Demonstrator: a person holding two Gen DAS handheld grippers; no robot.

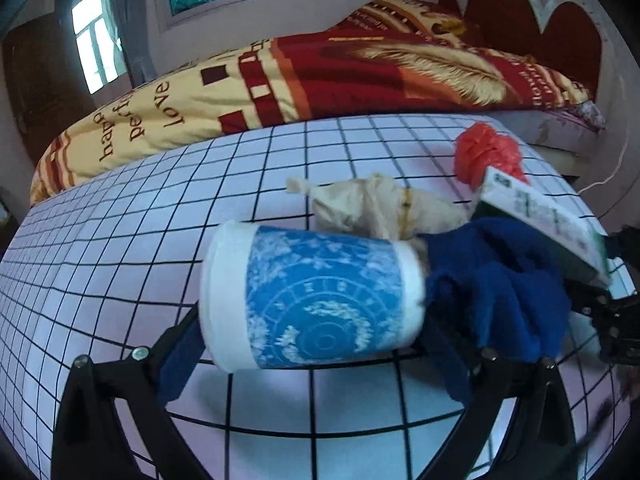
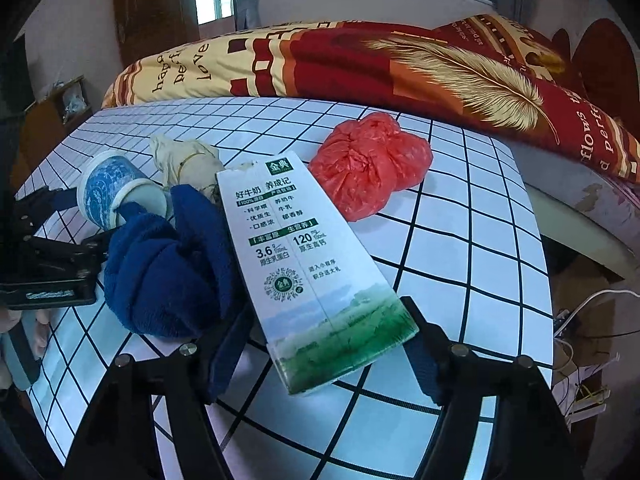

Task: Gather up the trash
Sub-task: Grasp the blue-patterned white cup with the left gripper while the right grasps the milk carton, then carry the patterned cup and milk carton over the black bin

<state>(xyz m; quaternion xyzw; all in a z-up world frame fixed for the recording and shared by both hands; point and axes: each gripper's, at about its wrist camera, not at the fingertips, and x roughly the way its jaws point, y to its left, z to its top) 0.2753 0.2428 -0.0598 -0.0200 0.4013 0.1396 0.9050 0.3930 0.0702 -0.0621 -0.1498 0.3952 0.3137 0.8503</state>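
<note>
Lot: 2 grippers, 1 trash item each, over gridded table (image 2: 460,240).

Left gripper (image 1: 316,300) jaws clamped across paper cup (image 1: 316,300): light, crushable, best gripped mid-body. Right gripper (image 2: 332,344) jaws closed on milk carton (image 2: 304,256) base: stiff, likely empty. Blue cloth (image 2: 168,276) at 9 o'clock of the carton, red bag (image 2: 368,168) at 1, crumpled paper (image 2: 188,164) at 11.

Clutter bunched mid-surface, open grid around it

The cup (image 1: 312,300), blue cloth (image 2: 172,264), beige wad (image 2: 188,164), milk carton (image 2: 312,264) and red bag (image 2: 368,168) crowd together (several touching), blocking passage between them; the checked surface (image 2: 480,248) lies bare to the right, left and near edge, with the bed (image 2: 360,64) walling the far side.
</note>
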